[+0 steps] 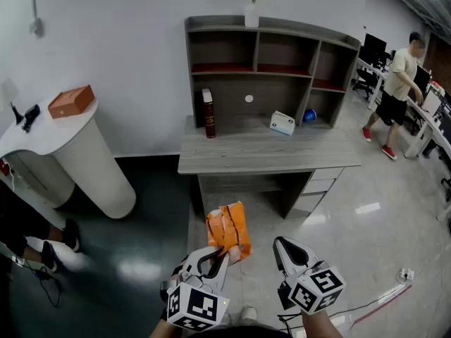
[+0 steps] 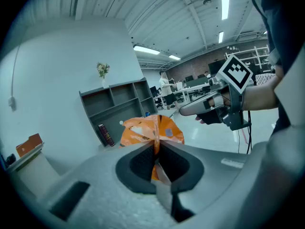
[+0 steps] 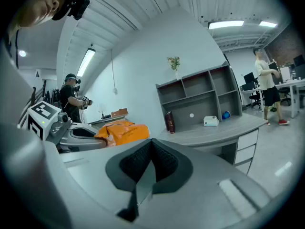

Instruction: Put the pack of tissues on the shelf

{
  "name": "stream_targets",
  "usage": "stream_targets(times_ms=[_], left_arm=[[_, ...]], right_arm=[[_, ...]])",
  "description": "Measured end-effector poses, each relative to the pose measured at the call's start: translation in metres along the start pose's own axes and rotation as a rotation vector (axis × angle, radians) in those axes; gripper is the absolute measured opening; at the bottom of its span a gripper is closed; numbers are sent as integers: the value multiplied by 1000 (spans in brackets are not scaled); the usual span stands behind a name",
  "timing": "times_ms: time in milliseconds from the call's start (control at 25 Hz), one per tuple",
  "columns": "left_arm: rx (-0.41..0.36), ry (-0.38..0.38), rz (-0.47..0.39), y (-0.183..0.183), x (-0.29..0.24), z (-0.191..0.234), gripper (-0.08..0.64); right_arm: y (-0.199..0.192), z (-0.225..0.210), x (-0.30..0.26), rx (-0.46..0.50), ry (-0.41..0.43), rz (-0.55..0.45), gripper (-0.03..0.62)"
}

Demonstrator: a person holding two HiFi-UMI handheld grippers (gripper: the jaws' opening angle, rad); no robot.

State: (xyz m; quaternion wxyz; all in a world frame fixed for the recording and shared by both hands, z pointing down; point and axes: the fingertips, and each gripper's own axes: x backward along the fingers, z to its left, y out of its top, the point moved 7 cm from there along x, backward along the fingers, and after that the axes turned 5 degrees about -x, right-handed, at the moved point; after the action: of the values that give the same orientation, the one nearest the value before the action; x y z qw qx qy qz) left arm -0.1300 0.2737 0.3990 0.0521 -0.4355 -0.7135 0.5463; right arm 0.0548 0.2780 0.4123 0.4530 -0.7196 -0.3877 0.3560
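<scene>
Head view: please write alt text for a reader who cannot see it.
The left gripper is shut on an orange pack of tissues; the right gripper beside it is shut and empty. Ahead stands a grey desk with a shelf unit, holding a book, a white box and a blue ball.

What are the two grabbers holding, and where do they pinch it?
The left gripper pinches the orange plastic pack of tissues by the crumpled wrapper at its near end. The right gripper is shut with nothing in it.
</scene>
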Motion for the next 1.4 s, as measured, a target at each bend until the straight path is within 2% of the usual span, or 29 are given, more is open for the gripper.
stream_targets(times_ms=[320,480,840,1400], left_arm=[[-14,-1,24,2,-3,-6,5],[-4,3,29,2,-3,-9,5],[8,21,35,8,-10,-15,5],[12,47,73,21,-41,-42,5]], right_arm=[[3,-3,3,8,0,0,-1],[4,-5,5,-33,23,-15,0],[8,-12,0,-13,66,8,0],[3,-51,10,-20,106,33,0]])
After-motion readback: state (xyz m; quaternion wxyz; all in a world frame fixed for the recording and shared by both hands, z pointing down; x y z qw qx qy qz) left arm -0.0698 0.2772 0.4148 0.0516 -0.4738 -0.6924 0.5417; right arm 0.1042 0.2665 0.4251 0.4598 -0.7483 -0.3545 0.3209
